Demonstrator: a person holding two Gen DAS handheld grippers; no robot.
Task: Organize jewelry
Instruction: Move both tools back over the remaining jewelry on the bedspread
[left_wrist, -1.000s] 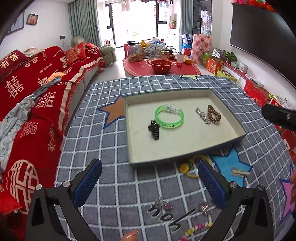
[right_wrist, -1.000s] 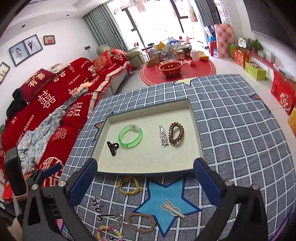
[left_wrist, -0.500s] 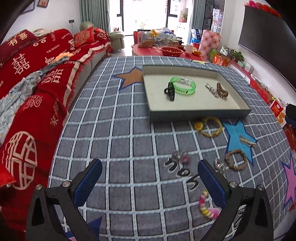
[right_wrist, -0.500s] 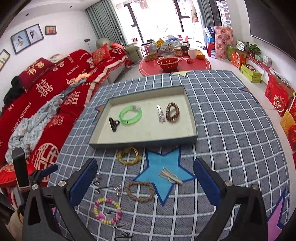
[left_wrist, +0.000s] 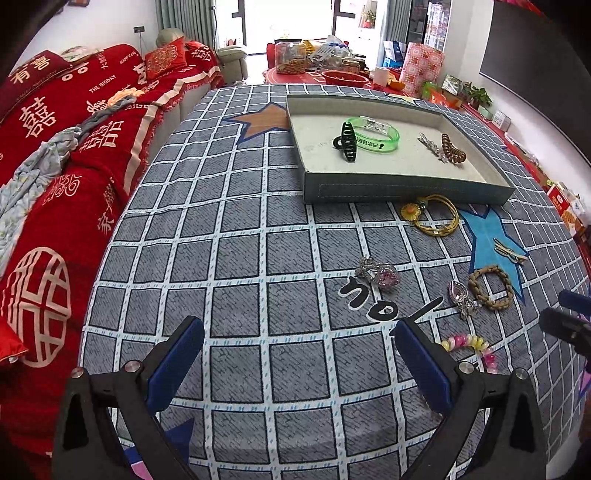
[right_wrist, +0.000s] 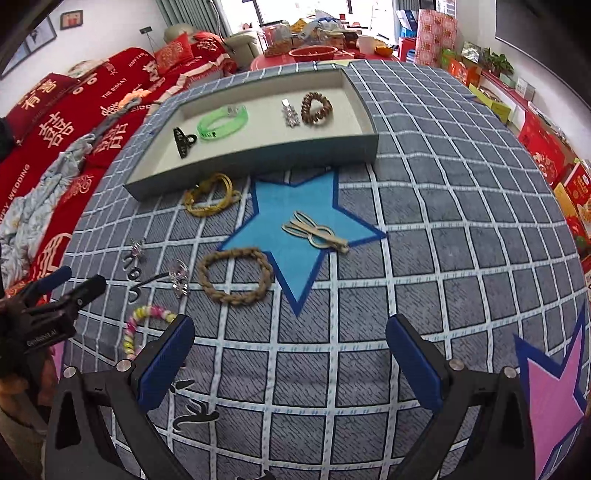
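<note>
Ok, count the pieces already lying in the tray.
4: black claw clip at its left, green bangle beside it, silver clip and brown coil tie toward the right of the tray.

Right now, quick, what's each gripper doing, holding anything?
Left gripper: open, holding nothing, above the checked cloth.
Right gripper: open, holding nothing.
</note>
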